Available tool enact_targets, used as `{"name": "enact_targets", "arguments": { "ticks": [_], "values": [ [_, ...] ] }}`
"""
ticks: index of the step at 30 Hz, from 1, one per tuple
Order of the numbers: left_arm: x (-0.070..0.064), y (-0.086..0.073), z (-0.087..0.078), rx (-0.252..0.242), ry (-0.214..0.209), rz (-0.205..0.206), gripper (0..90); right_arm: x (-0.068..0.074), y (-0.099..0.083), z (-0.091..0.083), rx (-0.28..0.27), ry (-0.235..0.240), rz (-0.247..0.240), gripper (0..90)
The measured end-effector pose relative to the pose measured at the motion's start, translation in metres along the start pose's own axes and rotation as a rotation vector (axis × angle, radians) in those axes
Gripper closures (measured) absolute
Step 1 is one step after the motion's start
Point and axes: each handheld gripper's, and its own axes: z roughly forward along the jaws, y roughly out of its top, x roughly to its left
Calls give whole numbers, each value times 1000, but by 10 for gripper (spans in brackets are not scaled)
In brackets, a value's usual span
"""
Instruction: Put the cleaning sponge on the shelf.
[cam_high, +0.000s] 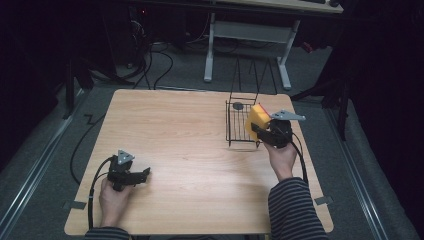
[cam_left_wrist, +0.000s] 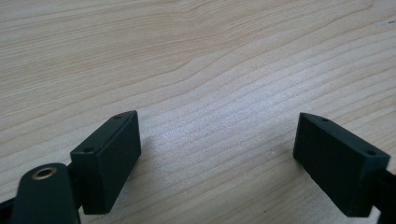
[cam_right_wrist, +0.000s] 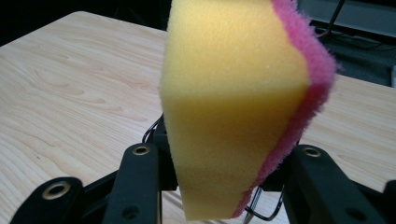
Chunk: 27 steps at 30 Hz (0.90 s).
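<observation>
Right gripper (cam_high: 258, 131) clamps the yellow-and-pink sponge (cam_high: 257, 120) over the wire basket (cam_high: 238, 126); left gripper (cam_high: 143, 175), well left of the basket, gapes wide, holding nothing.

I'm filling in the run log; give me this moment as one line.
right gripper: shut on sponge, above wire basket | left gripper: open, empty, low over table

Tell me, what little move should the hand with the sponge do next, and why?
Probably lower the sponge a bit into the wire basket. The right gripper has its jaws pinched on the sponge, held upright at the basket's right edge above the table. The left gripper rests open and idle.
</observation>
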Motion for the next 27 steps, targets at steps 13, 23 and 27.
{"name": "enact_targets", "arguments": {
  "ticks": [13, 23, 27],
  "values": [
    [0, 0, 0, -1, 1, -1, 156, 4, 9, 35, 23, -32, -15, 606],
    [0, 0, 0, -1, 1, -1, 156, -3, 6, 66, 67, -86, 25, 605],
    [0, 0, 0, 0, 1, -1, 156, -5, 3, 78, 88, -104, 32, 605]
  ]
}}
